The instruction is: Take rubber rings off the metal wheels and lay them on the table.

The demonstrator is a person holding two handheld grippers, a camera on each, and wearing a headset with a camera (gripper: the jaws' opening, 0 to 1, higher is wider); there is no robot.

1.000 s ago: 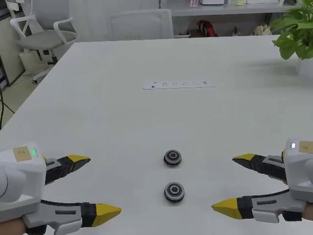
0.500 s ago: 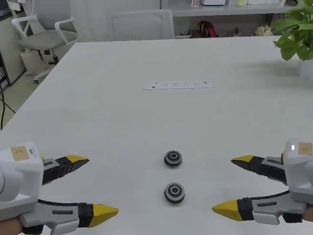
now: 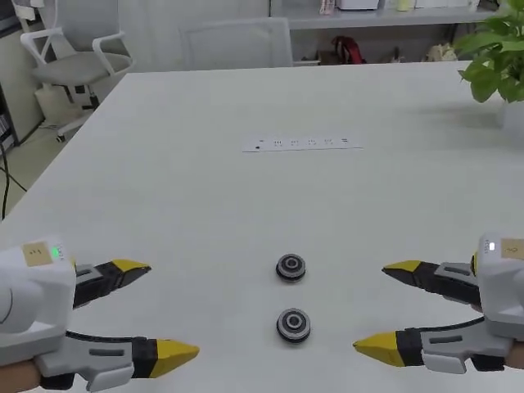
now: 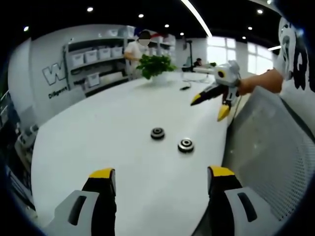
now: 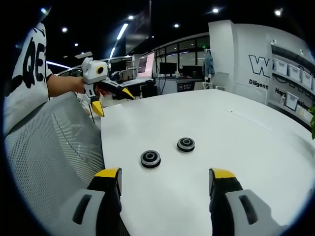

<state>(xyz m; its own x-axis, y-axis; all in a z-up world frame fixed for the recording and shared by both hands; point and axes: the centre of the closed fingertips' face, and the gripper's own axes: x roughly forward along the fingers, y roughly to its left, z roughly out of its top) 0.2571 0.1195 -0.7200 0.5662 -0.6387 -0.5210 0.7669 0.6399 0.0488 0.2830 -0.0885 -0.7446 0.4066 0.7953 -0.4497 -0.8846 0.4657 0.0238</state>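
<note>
Two pieces lie flat in the head view, the far metal wheel point(image 3: 291, 268) just behind the near metal wheel point(image 3: 293, 324), close to the near edge of the tabletop point(image 3: 205, 188). Dark rubber rings point(image 3: 280, 324) seem to be on both. The left tool point(image 3: 168, 309) and right tool point(image 3: 370, 307) flank them, well apart, jaws spread, holding nothing.

The left gripper view looks across both wheels toward the right tool point(image 4: 209, 109). The right gripper view looks toward the left tool point(image 5: 114, 102).

My advice: steady one wheel with one tool, pinch only its ring's edge with the other, then peel sideways.
</note>
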